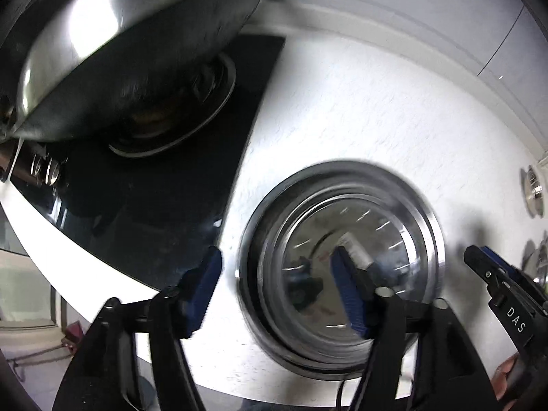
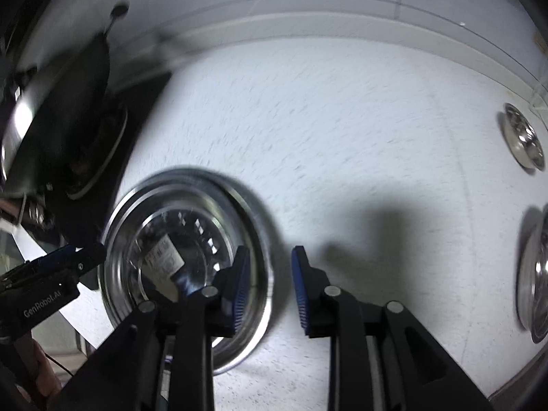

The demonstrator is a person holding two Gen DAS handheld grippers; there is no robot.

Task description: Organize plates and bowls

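Nested steel bowls (image 1: 342,260) sit upright on the white counter (image 1: 376,120), a label inside the top one.

A white speckled counter (image 2: 342,130) fills most of the scene. At its far edge a low white ledge (image 2: 308,24) runs along a pale wall (image 1: 428,7) with thin lines in it. On the left, a black glass stove top (image 1: 164,185) is set into the counter, with a round burner ring (image 1: 191,116) and shiny knobs (image 1: 44,171) at its near edge. Bright light makes dark shadows on the counter. Down past the near left edge, a pale floor (image 1: 30,342) shows.
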